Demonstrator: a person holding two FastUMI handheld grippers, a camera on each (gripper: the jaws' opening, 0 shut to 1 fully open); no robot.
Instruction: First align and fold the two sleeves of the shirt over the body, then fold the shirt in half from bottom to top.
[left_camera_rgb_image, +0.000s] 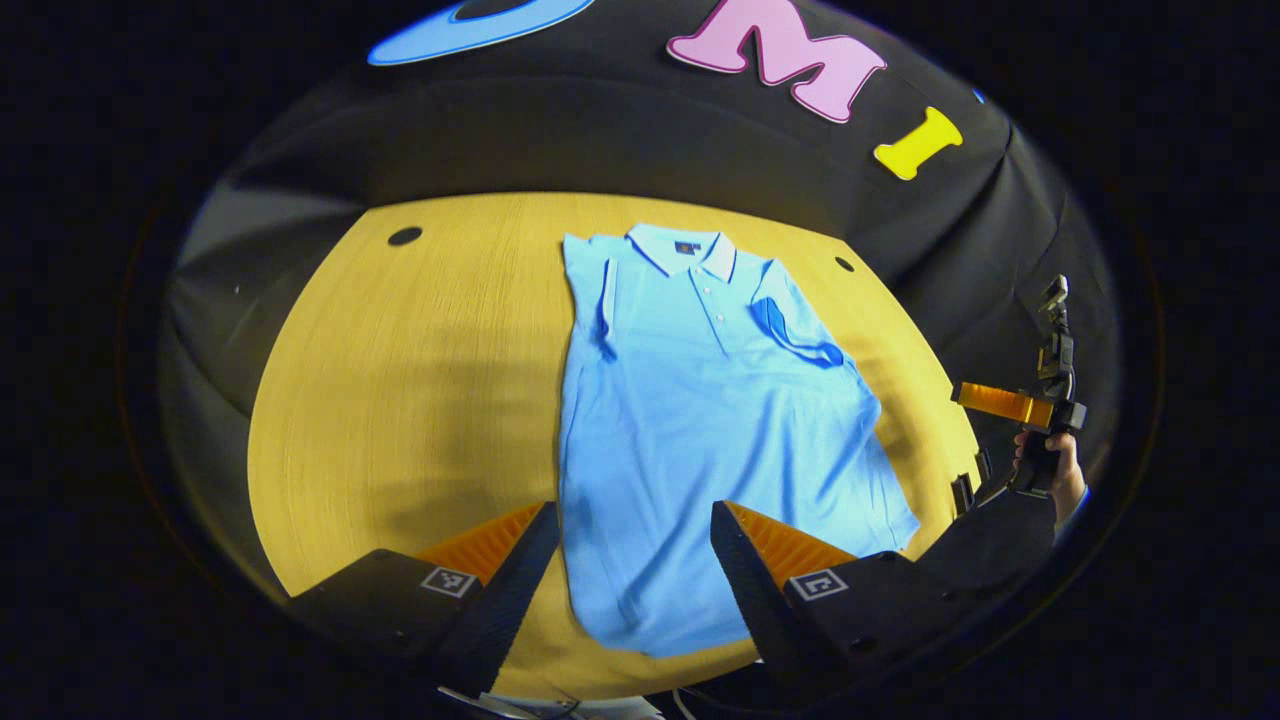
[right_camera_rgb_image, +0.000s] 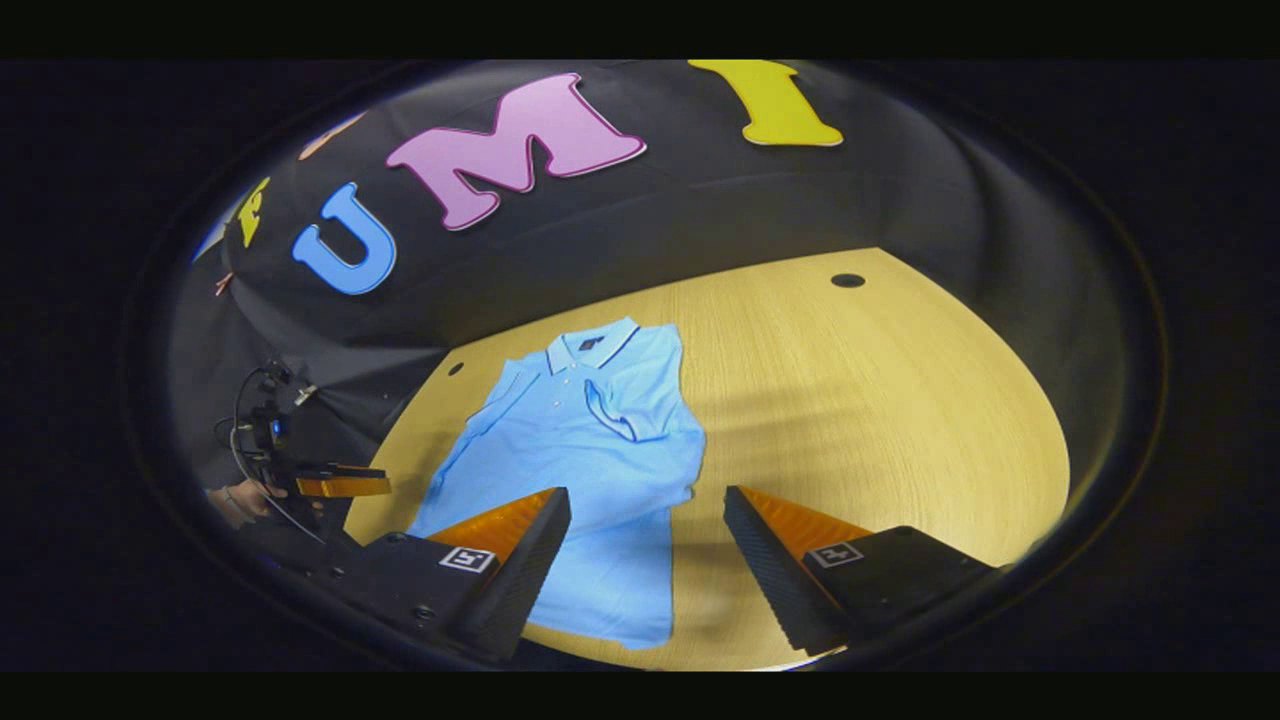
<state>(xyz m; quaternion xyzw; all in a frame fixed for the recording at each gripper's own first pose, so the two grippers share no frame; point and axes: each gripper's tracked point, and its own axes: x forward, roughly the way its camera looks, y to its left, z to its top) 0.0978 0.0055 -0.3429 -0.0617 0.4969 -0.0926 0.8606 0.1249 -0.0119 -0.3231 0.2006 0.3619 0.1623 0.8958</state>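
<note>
Table (left_camera_rgb_image: 400, 400): round wooden top, pretty much bare apart from the shirt.
Shirt (left_camera_rgb_image: 690, 420): light blue polo lying flat on the table, collar away from the person, hem at the near edge.
Sleeves (left_camera_rgb_image: 795, 335): both look tucked in over the body, so I'd say step one is done; the bottom-to-top fold is what's left.
Left gripper (left_camera_rgb_image: 635, 570): hovering over the hem, jaws spread wide, holding nothing.
Right gripper (right_camera_rgb_image: 645, 555): same deal, raised above the shirt's side edge, jaws apart and empty.

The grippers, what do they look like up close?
Each gripper, left and right, has two wedge-shaped jaws with ridged inner faces, set on black blocks bearing small square black-and-white markers. Seen from afar, the right gripper is a tall black handle in a hand; the left has thin black cables.
</note>
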